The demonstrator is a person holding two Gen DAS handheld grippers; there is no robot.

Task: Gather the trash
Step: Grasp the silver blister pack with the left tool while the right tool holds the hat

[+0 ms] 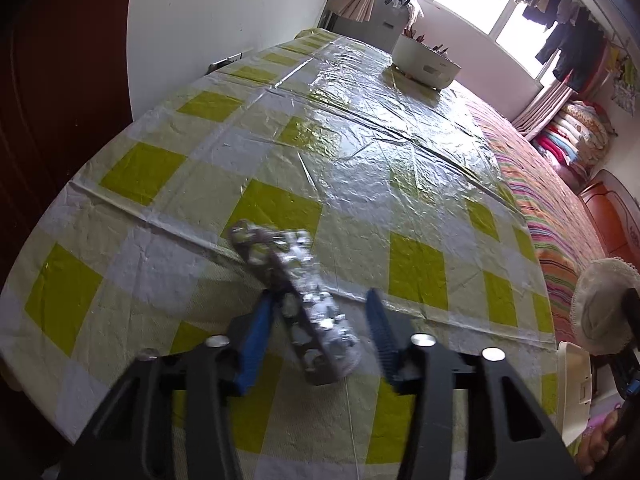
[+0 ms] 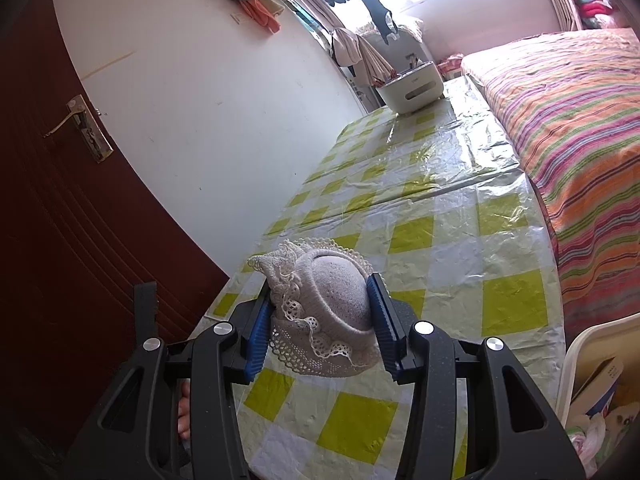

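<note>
The surface is long and rectangular, covered by a crinkled, glossy plastic sheet printed in yellow-green, pale cream and white squares, with raised fold creases running across it. One long edge lies against a white wall; along the other runs a bed under a striped woven cover in orange, pink and green.

At the far end of the surface stands a white, smooth, round-cornered plastic container.

The right gripper has black arms with ribbed blue pads. It is clamped on a small knitted hat, off-white, dome-crowned, with a frilled lace brim, held above the near end of the surface.

The left gripper is of the same build. Between its pads lies a crumpled foil strip, silver, long and narrow, with a bumpy surface, at the near end of the surface. The left pad touches the strip; the right pad stands clear, so the pads are apart and not clamped.
</note>
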